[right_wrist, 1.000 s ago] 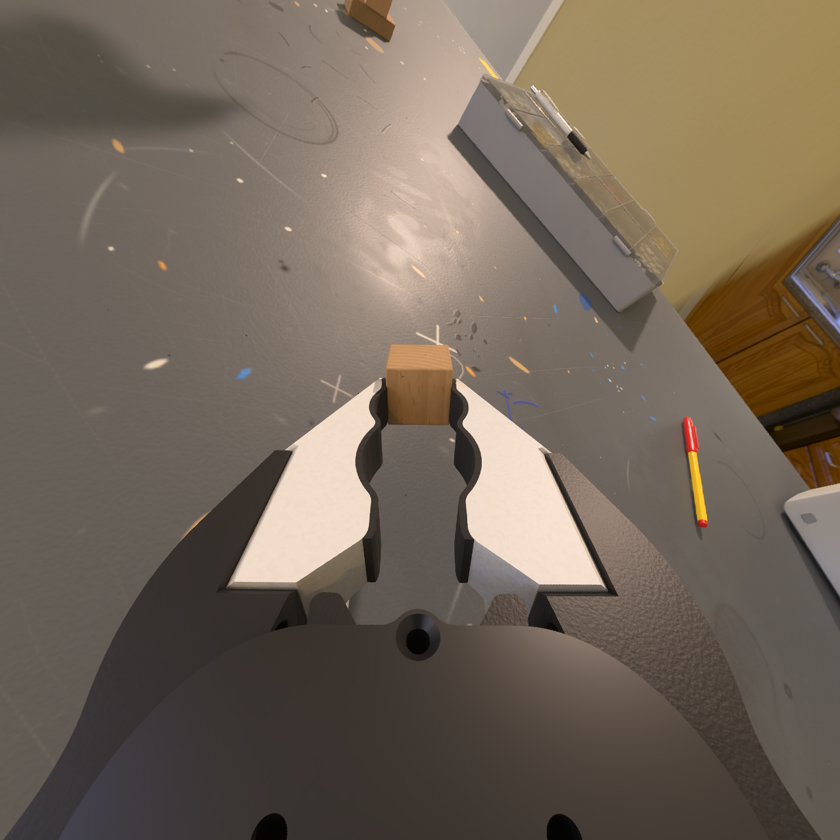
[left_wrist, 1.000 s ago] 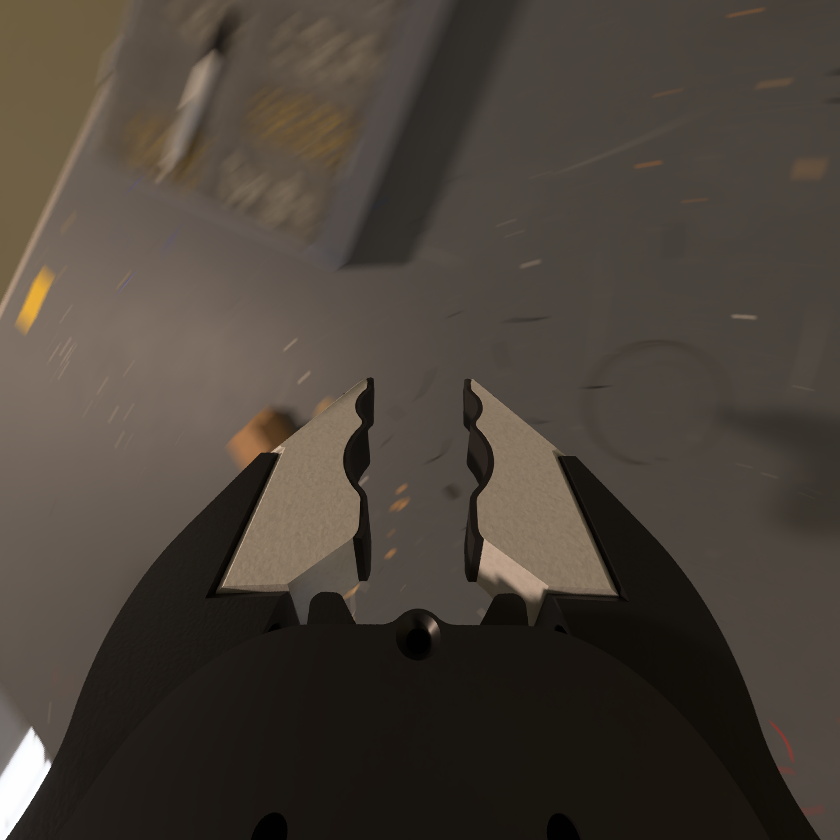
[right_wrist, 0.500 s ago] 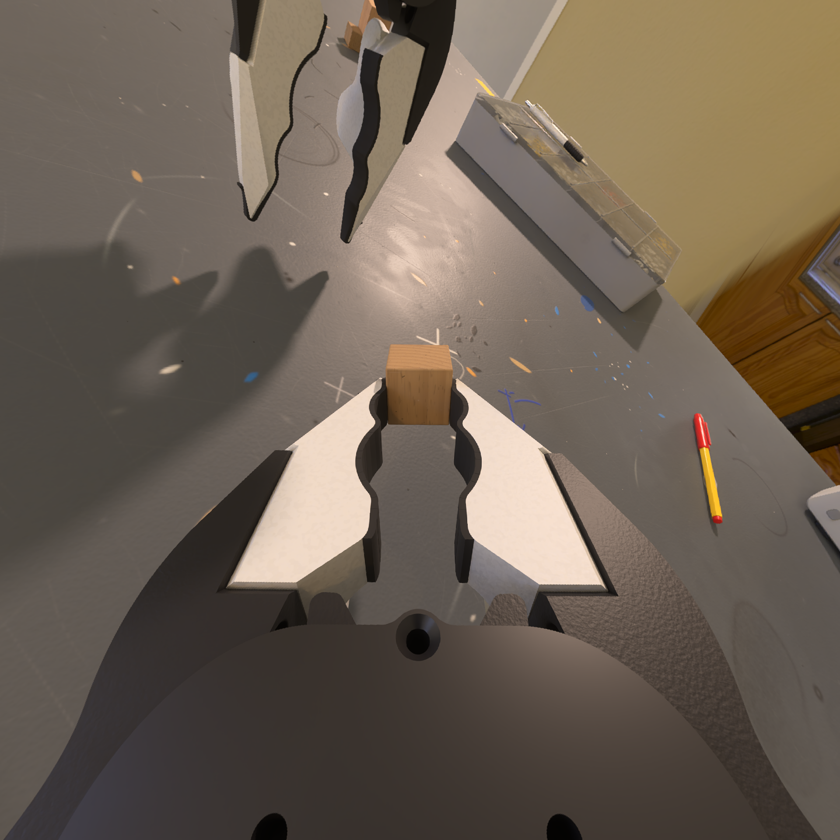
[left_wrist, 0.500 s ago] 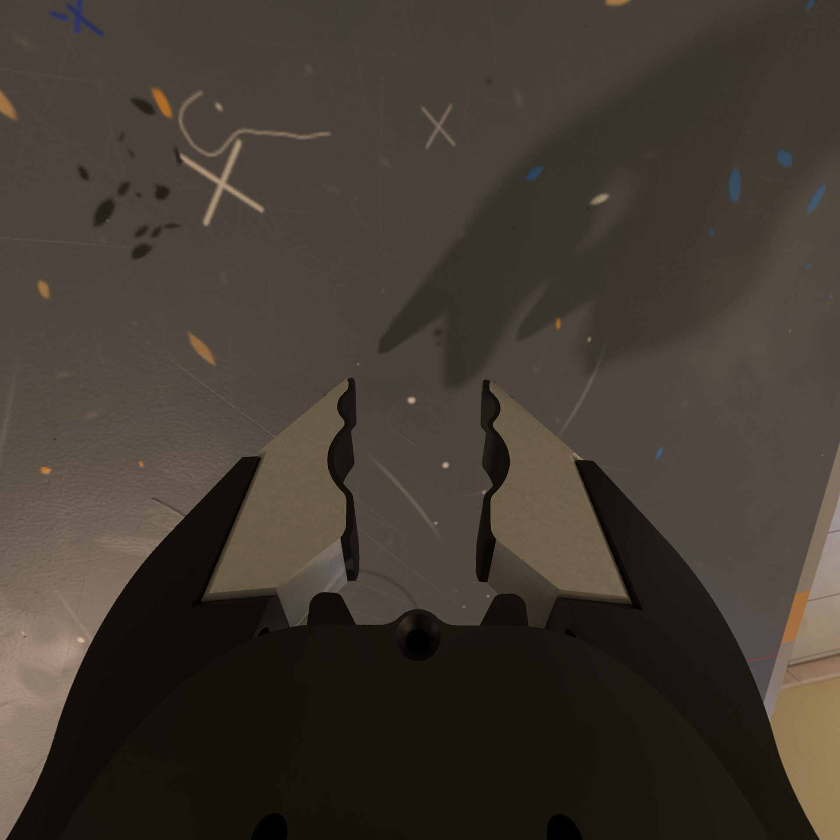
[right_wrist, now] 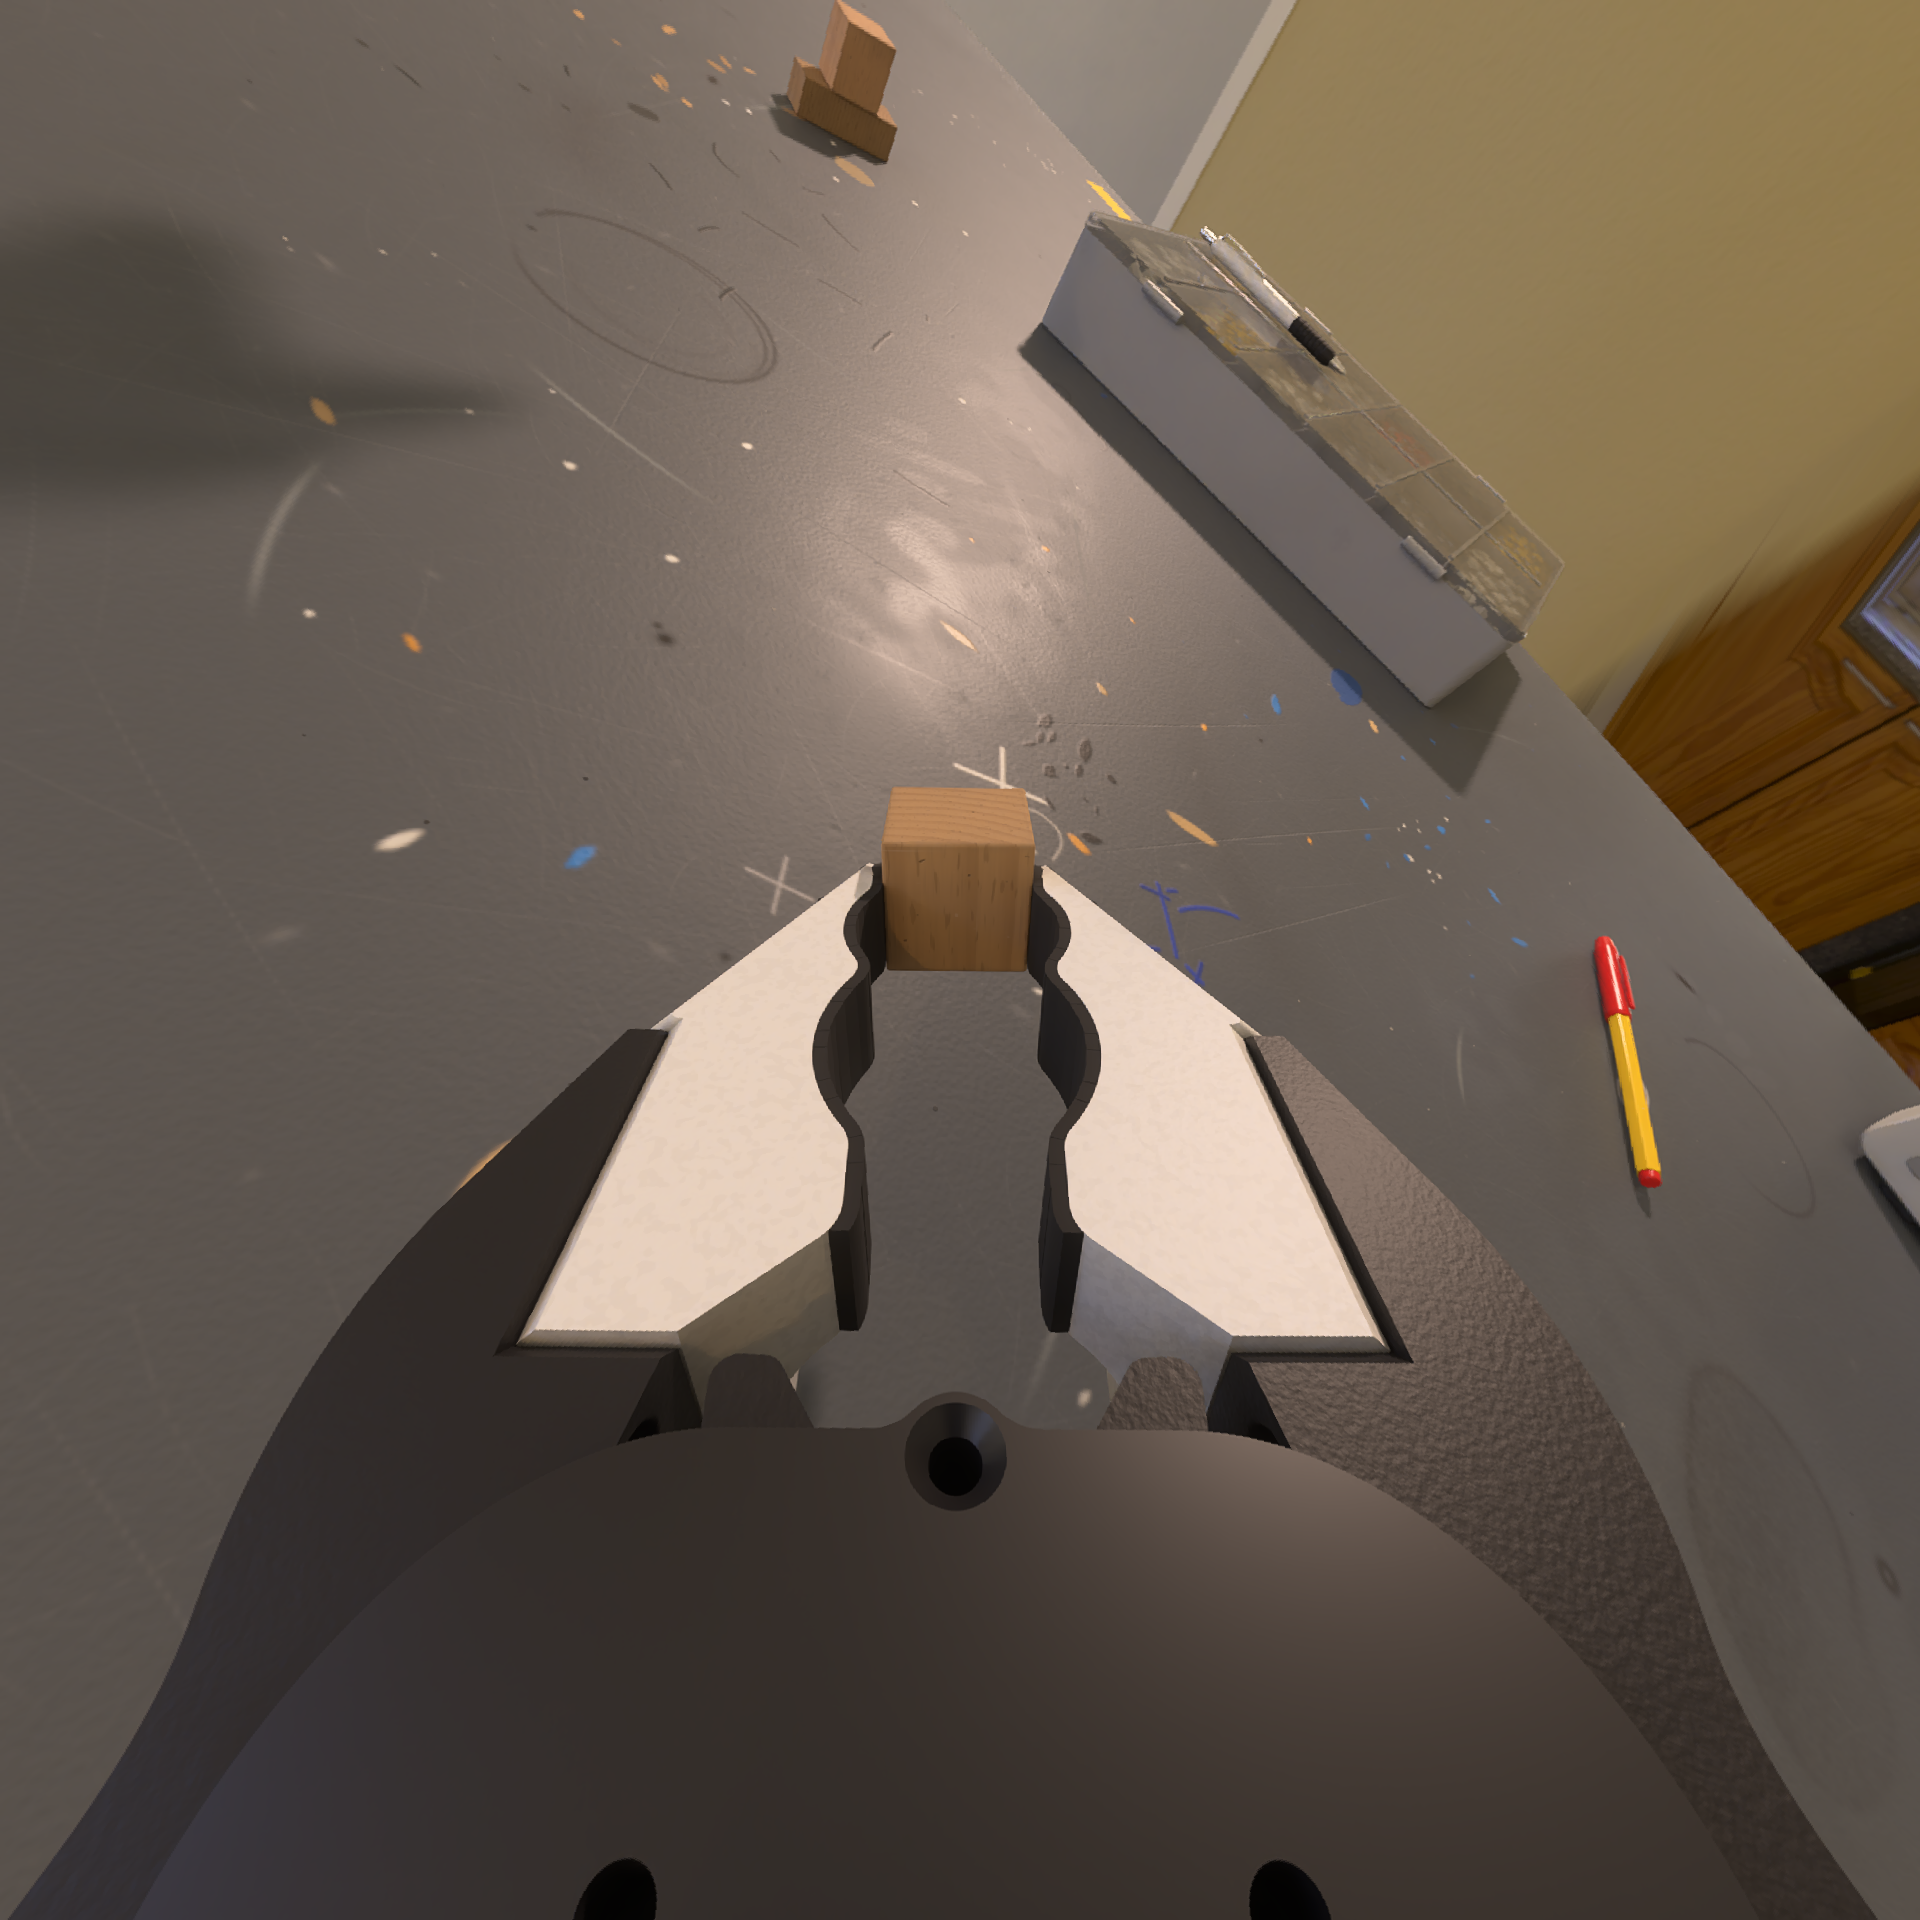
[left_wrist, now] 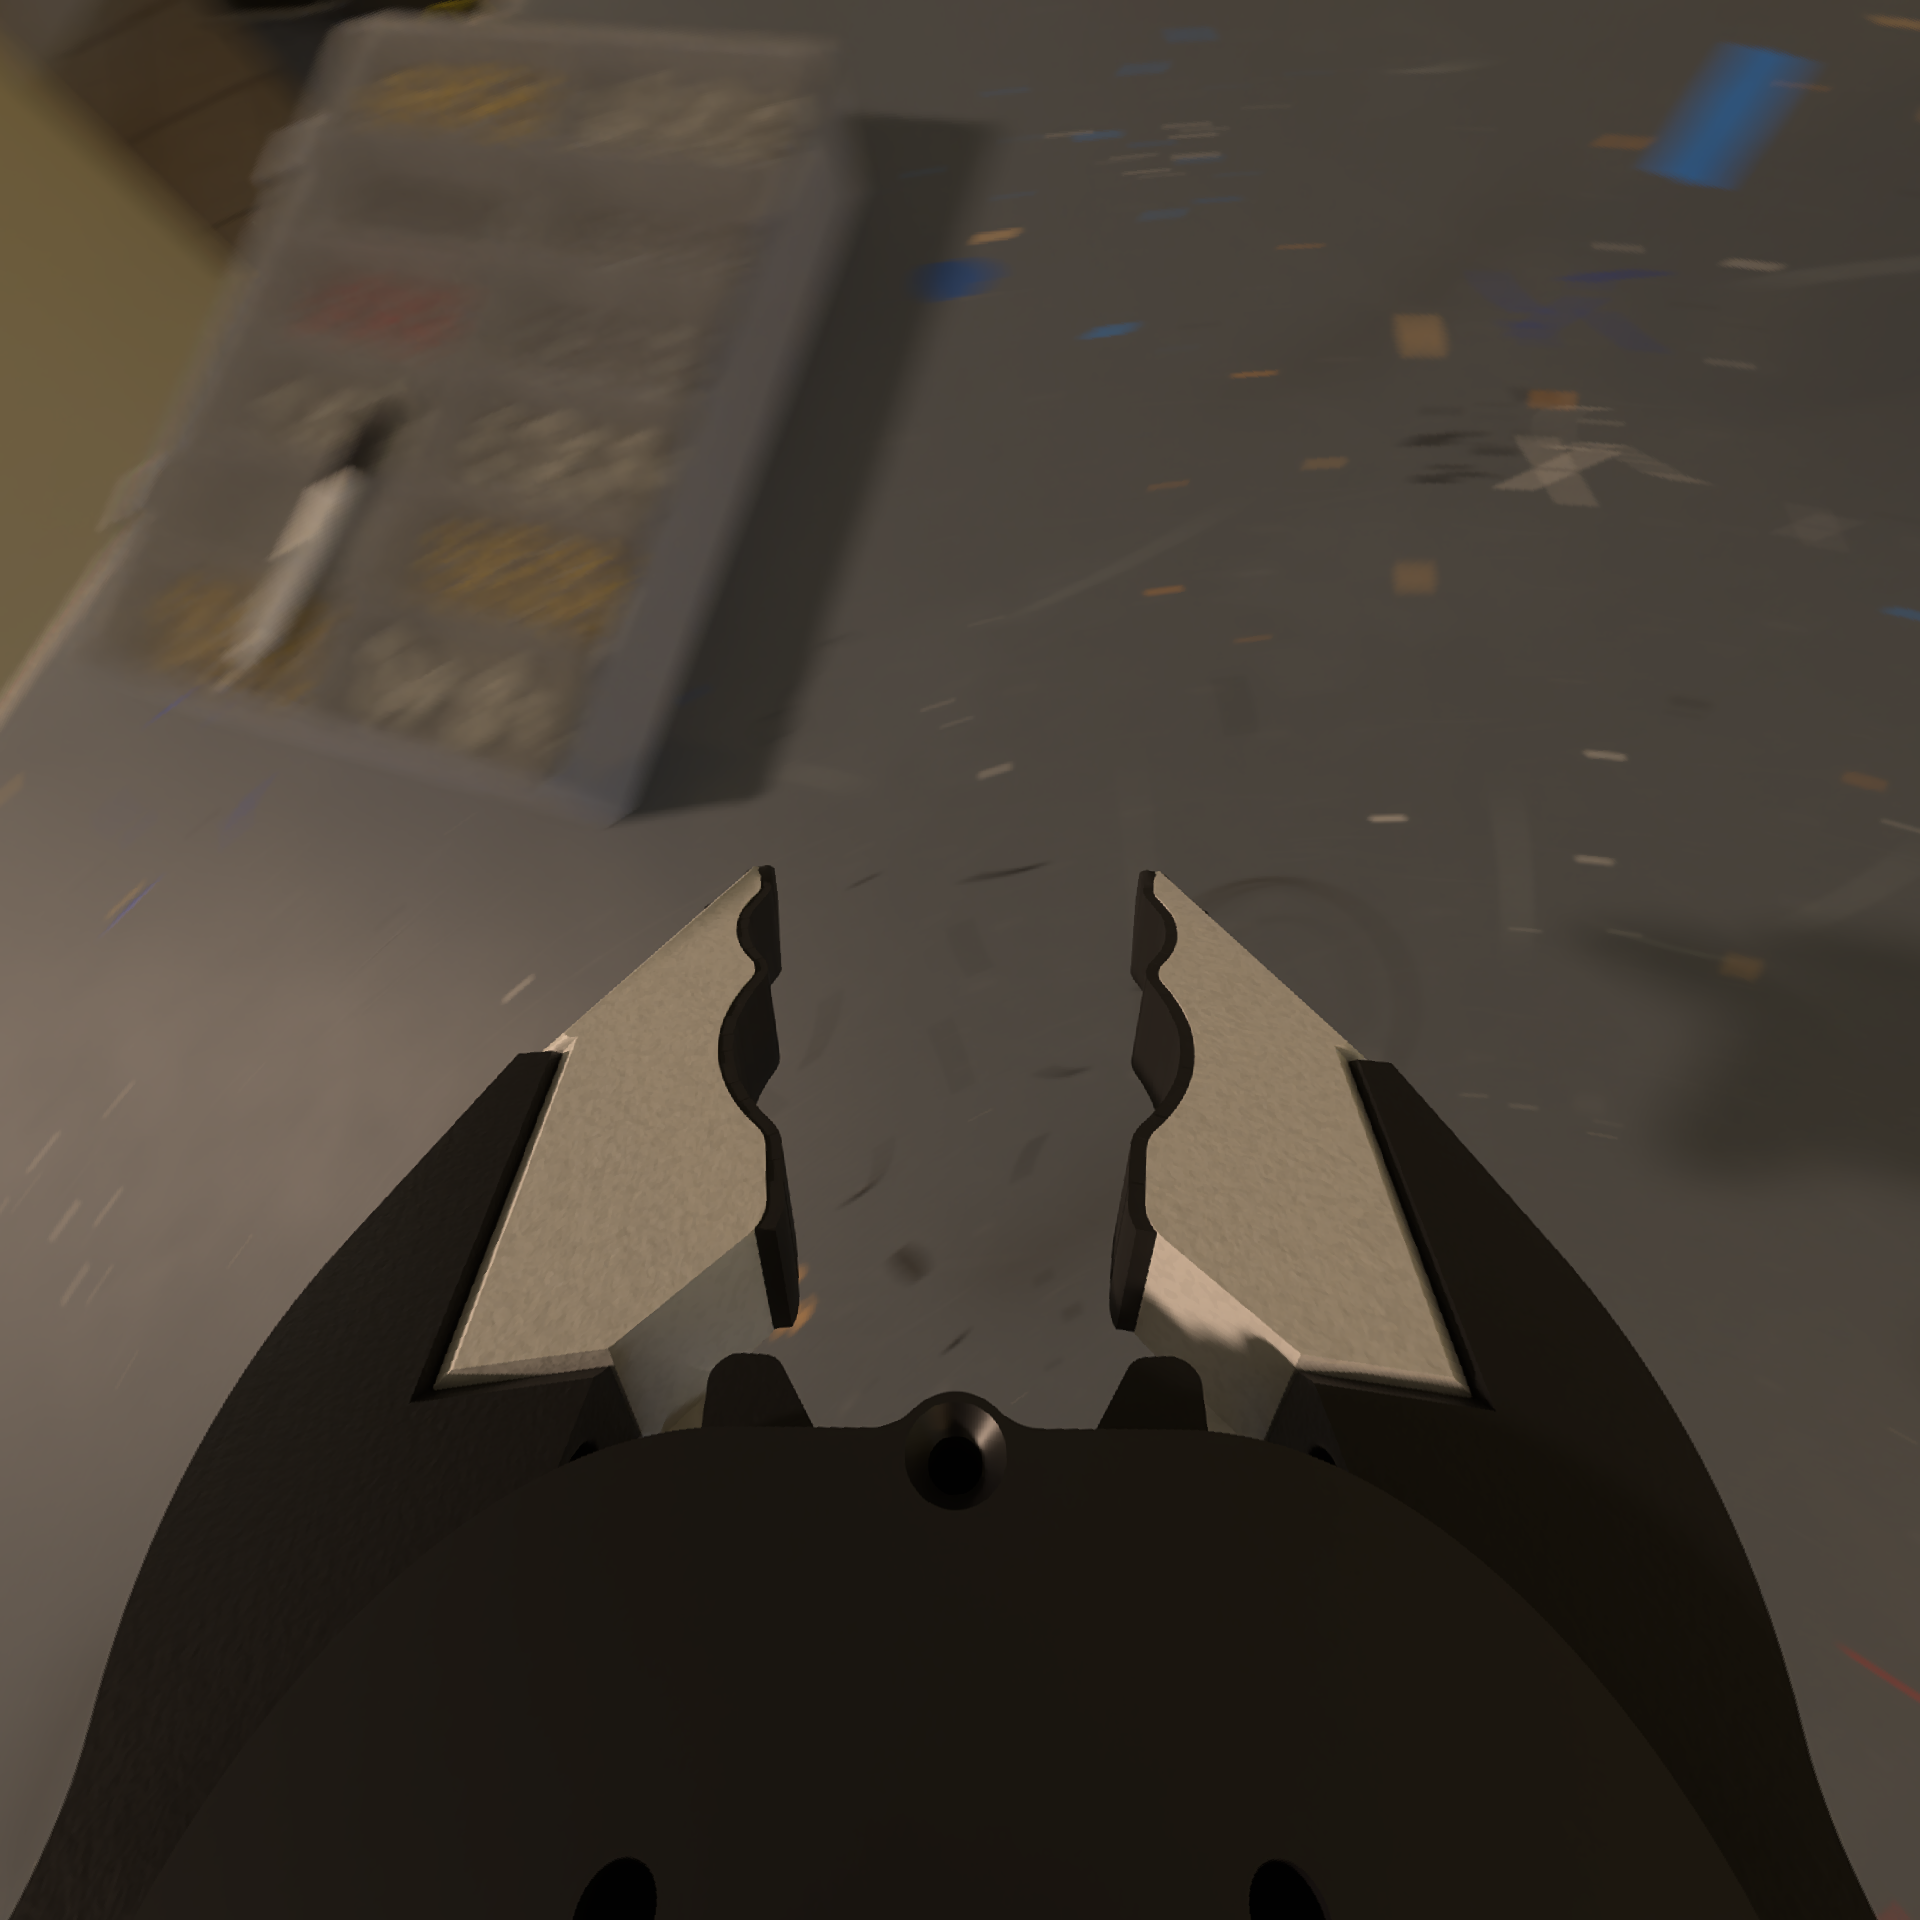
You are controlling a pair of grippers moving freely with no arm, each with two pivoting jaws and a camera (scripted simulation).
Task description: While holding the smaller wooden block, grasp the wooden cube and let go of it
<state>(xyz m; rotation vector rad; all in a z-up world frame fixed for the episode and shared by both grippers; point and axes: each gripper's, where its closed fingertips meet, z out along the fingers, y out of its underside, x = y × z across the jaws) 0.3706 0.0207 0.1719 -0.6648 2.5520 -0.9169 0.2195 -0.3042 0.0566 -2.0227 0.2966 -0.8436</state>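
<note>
**Small block pinched on the right, left fingers spread over bare table**

In the right wrist view, the right gripper (right_wrist: 956,904) is clamped on a small wooden block (right_wrist: 956,883), which is pinched right at the fingertips (right_wrist: 1049,914) and held above the grey table (right_wrist: 520,675). Both sides of the block are touched by the dark pads.

The other wood is seen way off at the far end of the table: a wooden cube (right_wrist: 857,50) is perched on a flat wooden slab (right_wrist: 844,116). It is well apart from both grippers, as far as can be told.

Along the table's right edge a grey parts box (right_wrist: 1278,468) is parked, with a black-and-white pen (right_wrist: 1273,301) laid on its clear lid. Nearer the camera, a red-and-yellow marker (right_wrist: 1626,1060) is left lying flat on the table, well clear of the box.

The left wrist view is pretty smeared. The left gripper (left_wrist: 956,883) is held wide, with only table (left_wrist: 1351,675) seen between the fingers. The same parts box (left_wrist: 499,416) is caught blurred at upper left, pen (left_wrist: 312,540) on top. The cube isn't seen from this side.
</note>
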